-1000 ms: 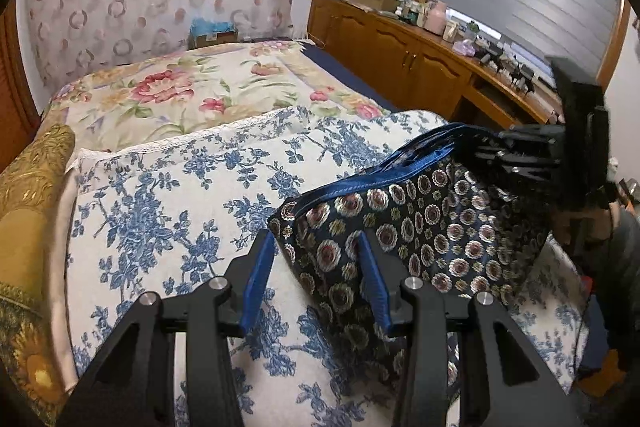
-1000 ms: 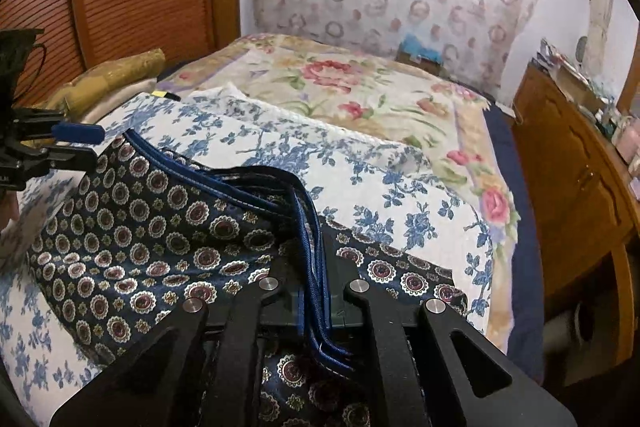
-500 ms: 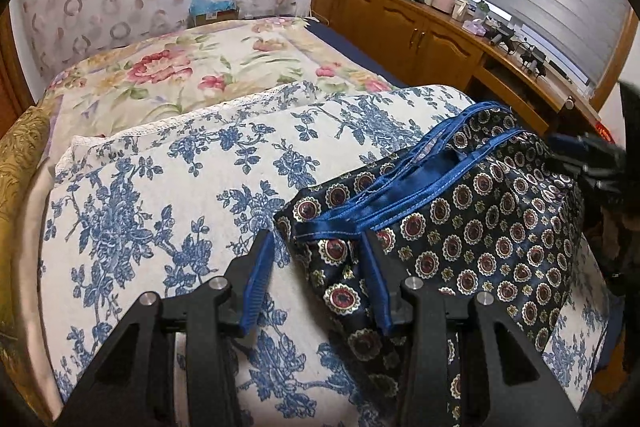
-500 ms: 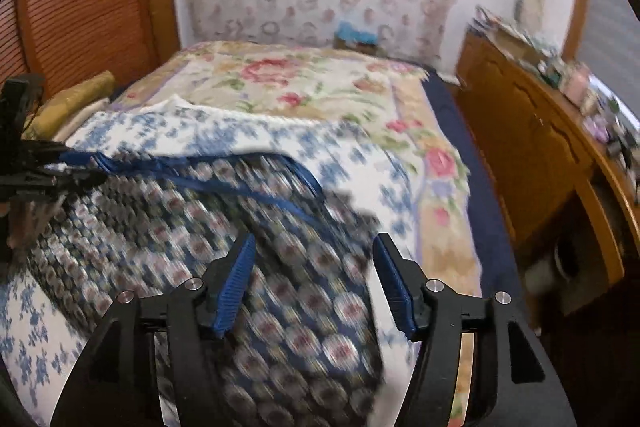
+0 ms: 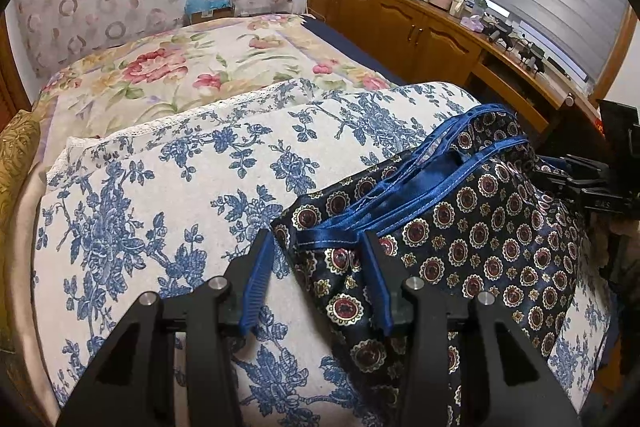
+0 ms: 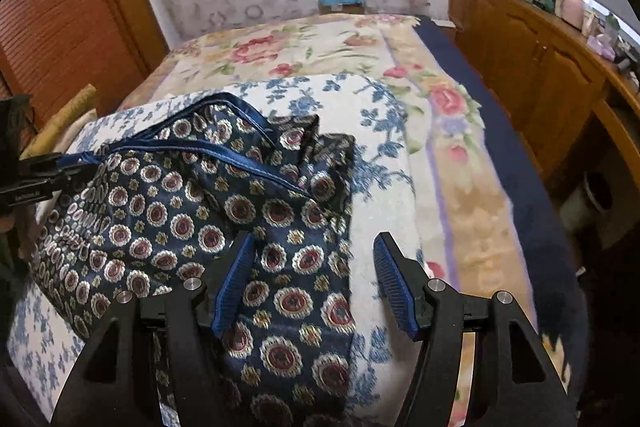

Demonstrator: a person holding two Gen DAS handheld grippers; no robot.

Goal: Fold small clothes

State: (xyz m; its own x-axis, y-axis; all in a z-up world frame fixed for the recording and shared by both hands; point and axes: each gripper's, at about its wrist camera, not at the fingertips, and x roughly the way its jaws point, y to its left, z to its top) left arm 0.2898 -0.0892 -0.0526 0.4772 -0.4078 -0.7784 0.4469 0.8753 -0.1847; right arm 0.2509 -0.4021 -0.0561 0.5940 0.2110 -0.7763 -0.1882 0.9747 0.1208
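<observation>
Patterned garment (image 6: 208,219) on bed, beneath parted right jaws

Garment (image 5: 480,239) glossy satin; cabinet (image 5: 400,23) varnished wood.

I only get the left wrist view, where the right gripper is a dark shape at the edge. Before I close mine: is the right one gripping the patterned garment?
Observer: No. The right gripper has just been opening. Its jaws stand wide apart, and the edge of the patterned garment lies loose between them, not pinched.
Operator: Is the cloth lying flat at that end?
Observer: Not quite. At the far end, a corner is turned over on itself just past the blue trim.
</observation>
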